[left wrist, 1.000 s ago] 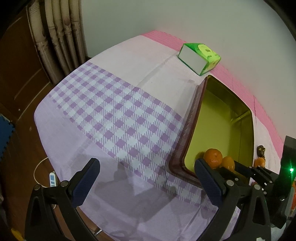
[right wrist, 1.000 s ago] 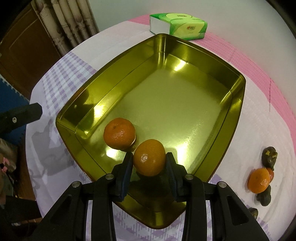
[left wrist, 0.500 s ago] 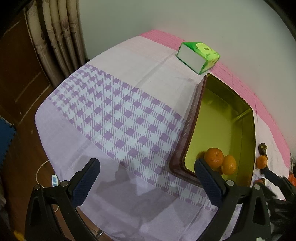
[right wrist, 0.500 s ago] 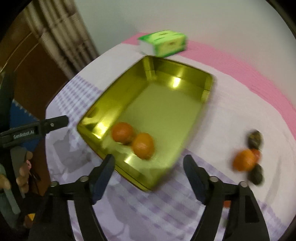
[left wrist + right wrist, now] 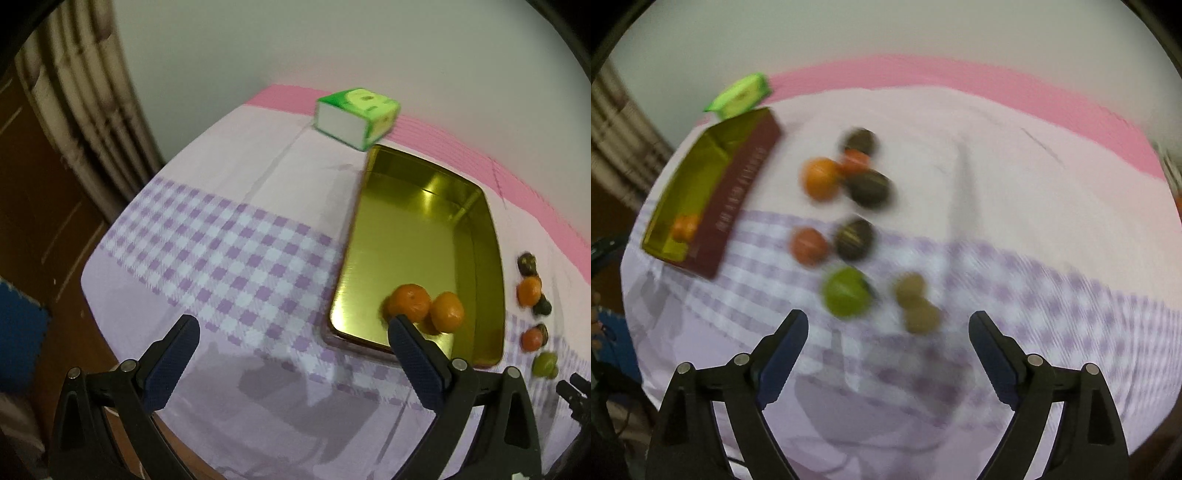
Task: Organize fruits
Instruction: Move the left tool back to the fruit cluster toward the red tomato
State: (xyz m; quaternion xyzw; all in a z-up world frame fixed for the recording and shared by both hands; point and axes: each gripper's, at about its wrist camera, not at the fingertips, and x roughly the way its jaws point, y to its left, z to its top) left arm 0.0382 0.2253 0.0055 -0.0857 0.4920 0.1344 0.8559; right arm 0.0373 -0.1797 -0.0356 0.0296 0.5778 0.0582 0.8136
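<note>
- Two oranges already lie in the gold tin, just past the right-hand finger of your left gripper; the rest of the fruit waits on the cloth
- Your right gripper hangs over that loose cluster, and the step in hand looks like choosing the next piece to carry over
- Nearest ahead of the right jaws sit the green fruit and a tan pair just beside it, both inside the gap's width but beyond the tips
- Farther ahead lie an orange, two reddish fruits and three dark ones, the tin off to the left of them
- Pick one fruit only; the green one and the tan pair sit close, so centre on one and come straight down to avoid nudging its neighbour
- Steady the hand first, as the right view is heavily blurred
- Right jaws are opening, spread wide, with nothing between the pads
- Left jaws are spread wide too, over bare checked tablecloth, touching and holding nothing
</note>
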